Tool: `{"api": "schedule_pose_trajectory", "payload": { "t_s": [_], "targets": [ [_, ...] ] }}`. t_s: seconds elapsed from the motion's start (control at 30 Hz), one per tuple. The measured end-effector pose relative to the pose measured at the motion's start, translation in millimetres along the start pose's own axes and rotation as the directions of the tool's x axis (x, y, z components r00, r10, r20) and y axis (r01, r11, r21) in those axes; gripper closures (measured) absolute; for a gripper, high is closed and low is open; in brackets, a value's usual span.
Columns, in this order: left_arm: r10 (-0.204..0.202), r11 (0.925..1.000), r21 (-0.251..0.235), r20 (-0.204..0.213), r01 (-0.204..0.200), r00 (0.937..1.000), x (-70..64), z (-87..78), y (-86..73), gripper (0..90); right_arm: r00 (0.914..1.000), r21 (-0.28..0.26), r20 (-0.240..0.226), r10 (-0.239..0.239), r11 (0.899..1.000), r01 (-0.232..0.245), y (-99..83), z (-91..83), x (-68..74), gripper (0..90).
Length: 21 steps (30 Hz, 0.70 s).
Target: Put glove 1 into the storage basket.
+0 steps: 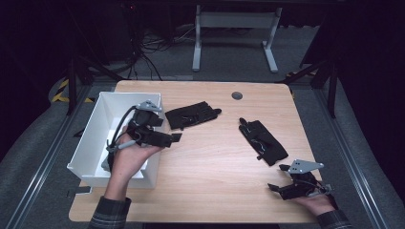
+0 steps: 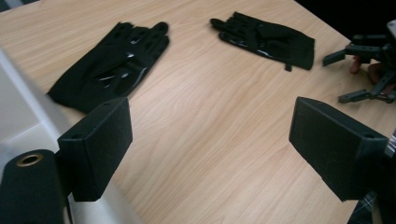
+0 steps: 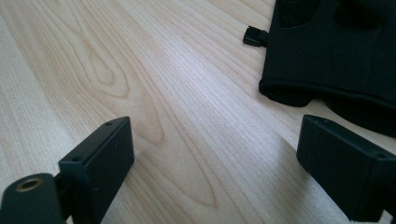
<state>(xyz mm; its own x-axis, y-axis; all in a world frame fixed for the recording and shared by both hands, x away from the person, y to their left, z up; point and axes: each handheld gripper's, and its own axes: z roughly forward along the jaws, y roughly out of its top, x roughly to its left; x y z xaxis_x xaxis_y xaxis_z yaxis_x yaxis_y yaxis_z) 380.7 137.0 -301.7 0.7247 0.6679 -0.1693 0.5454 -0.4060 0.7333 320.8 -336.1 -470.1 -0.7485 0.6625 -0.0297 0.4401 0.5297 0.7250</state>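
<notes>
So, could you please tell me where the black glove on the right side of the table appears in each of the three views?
High view: the right glove lies right of centre, just beyond the right tongs.
Left gripper view: top right, fingers pointing left, beside the other hand's tongs.
Right gripper view: top right corner, cuff edge nearest.
Shared landmark: the wooden table, whose grain runs under the glove in all three.

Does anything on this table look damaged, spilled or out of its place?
Nothing stands out. Two black gloves, one near the white bin and one farther right, lie flat on the table. No spill or damage shows.
</notes>
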Motion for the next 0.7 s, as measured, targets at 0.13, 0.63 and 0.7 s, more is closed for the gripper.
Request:
{"api": "schedule_pose_trajectory", "payload": {
  "t_s": [0.13,0.63,0.7],
  "targets": [
    [0.031,0.9995,0.005,0.036,-0.032,0.9989,-20.6,14.5,-2.9,14.4,1.0000,0.001,-0.001,0.002,1.000,-0.002,-0.4,-0.4,0.3,10.5],
    [0.119,0.9916,0.045,0.059,-0.121,0.9912,-60.3,72.0,-30.1,14.9,1.0000,0.002,-0.006,-0.002,1.000,0.002,-0.5,-0.5,-0.2,10.2],
    [0.125,0.9897,0.063,0.063,-0.129,0.9902,-61.2,82.6,-39.0,15.0,1.0000,0.002,-0.005,-0.001,1.000,0.001,-0.5,-0.5,-0.1,10.0]
  ]
}}
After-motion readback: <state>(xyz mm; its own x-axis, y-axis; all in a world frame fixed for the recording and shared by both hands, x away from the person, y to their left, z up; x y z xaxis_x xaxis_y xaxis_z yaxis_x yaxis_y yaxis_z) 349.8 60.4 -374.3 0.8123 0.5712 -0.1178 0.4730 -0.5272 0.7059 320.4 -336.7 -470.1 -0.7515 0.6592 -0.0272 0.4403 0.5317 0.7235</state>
